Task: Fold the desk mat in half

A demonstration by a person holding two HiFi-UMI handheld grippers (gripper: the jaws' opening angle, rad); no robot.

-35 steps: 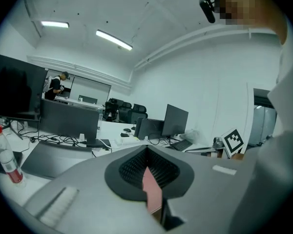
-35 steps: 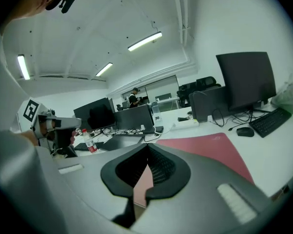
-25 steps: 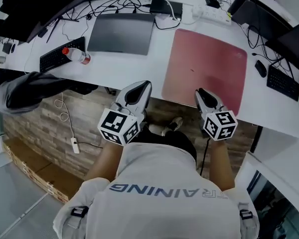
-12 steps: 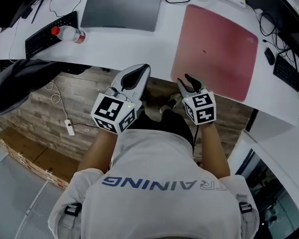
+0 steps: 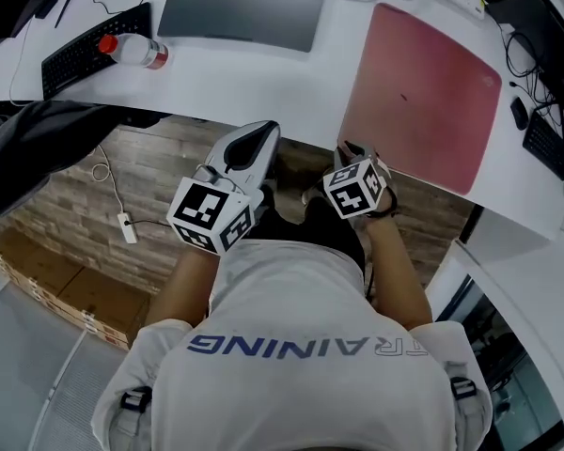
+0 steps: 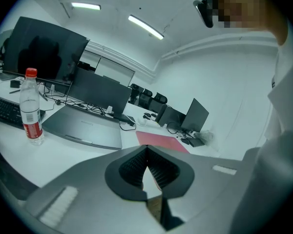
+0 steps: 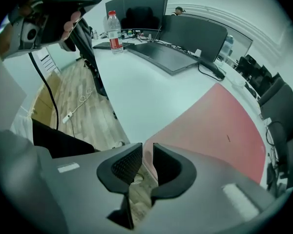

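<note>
A pink desk mat (image 5: 423, 92) lies flat on the white desk (image 5: 254, 83), its near edge reaching the desk's front edge. My right gripper (image 5: 348, 150) hovers at the mat's near left corner. Its jaws are closing, with a narrow gap still between them. In the right gripper view the mat (image 7: 219, 126) spreads beyond the right gripper (image 7: 147, 150), and its corner shows in the gap, with no pad pressing on it. My left gripper (image 5: 261, 134) hangs in front of the person, short of the desk edge. The left gripper (image 6: 146, 150) is shut on nothing.
A closed grey laptop (image 5: 240, 7) lies left of the mat. A red-capped bottle (image 5: 132, 52) rests beside a black keyboard (image 5: 85, 50). A mouse (image 5: 519, 113) and a second keyboard (image 5: 545, 139) sit right of the mat. A dark chair (image 5: 38, 153) stands at left.
My right gripper has shifted left along the desk's front edge to the mat's near left corner. The left gripper has hardly moved.
</note>
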